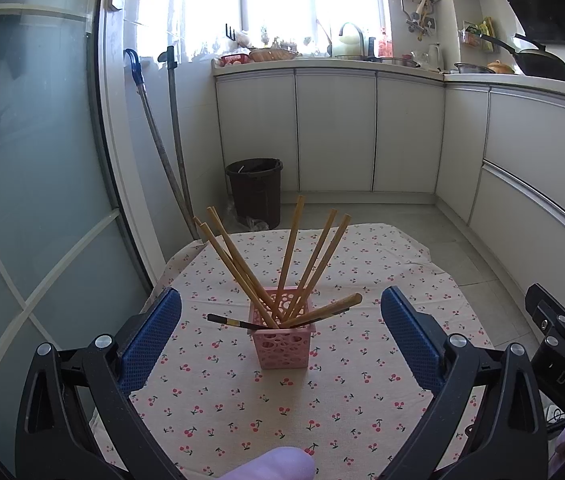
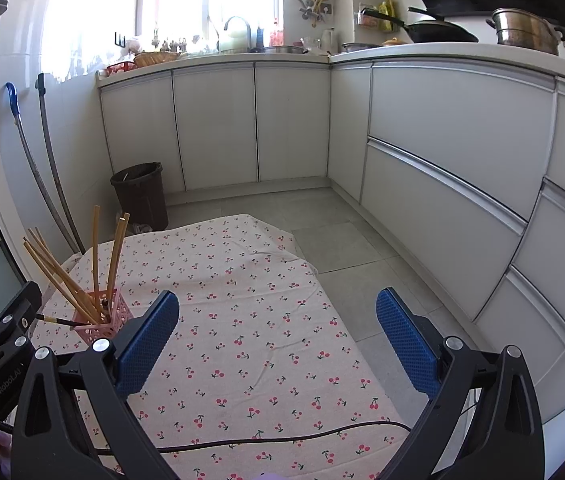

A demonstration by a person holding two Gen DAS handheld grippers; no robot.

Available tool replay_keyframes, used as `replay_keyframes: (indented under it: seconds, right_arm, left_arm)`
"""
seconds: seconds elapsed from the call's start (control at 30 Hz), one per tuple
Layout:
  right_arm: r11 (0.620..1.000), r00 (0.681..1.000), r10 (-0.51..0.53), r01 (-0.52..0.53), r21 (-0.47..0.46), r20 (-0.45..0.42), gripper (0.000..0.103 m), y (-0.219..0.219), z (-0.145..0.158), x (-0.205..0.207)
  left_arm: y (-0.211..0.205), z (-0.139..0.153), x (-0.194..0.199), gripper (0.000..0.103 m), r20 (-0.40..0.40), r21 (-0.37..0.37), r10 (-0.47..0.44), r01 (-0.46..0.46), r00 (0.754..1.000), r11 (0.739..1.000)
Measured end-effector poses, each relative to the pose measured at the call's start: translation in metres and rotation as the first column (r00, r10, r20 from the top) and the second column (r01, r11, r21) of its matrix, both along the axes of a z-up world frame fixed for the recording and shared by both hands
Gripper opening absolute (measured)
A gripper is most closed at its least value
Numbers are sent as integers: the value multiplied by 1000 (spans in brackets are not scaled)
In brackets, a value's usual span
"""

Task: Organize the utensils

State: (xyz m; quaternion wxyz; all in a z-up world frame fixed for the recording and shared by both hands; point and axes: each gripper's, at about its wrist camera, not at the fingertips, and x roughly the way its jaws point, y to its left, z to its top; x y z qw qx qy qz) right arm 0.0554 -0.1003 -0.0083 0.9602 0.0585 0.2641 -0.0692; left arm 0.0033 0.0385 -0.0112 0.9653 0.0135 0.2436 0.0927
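A pink perforated holder (image 1: 283,336) stands upright on the cherry-print tablecloth (image 1: 322,400). Several wooden chopsticks (image 1: 290,256) lean out of it in a fan, and one dark-tipped chopstick (image 1: 234,322) pokes out low to the left. My left gripper (image 1: 281,334) is open and empty, its blue pads on either side of the holder and nearer the camera. In the right wrist view the holder (image 2: 102,320) and chopsticks (image 2: 94,256) sit at the far left. My right gripper (image 2: 278,336) is open and empty over the bare cloth (image 2: 262,320), to the right of the holder.
A black cable (image 2: 266,436) lies across the cloth's near edge. A dark waste bin (image 1: 255,192) and two leaning handles (image 1: 170,152) stand behind the table. White cabinets (image 2: 442,128) run along the back and right, and a glass door (image 1: 34,160) is at the left.
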Motion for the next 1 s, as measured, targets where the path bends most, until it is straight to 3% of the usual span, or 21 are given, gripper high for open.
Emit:
replay_keyframes:
  seconds: [0.3,0.6,0.77,1.0]
  right_arm:
    - [1000,1000,2,-2,5,-7,96,-1,-2,1]
    - [1000,1000,0,0,7,-13,96,-2,-3,2]
    - [1000,1000,-4,4,9,-14,96,-2,-3,3]
    - [1000,1000,-3,3,10,-17,96,-3,-4,3]
  left_arm:
    - [2,-1,0,96,-11,-4,9,-9,1000,1000]
    - [-5,-3,-1,95,-17,-4,-40,40,999,999]
    - [-4,0,-2,90,4,-5,-40,40,999,999]
    - [0,1,2,96,-6,-30,-7,7,1000,1000]
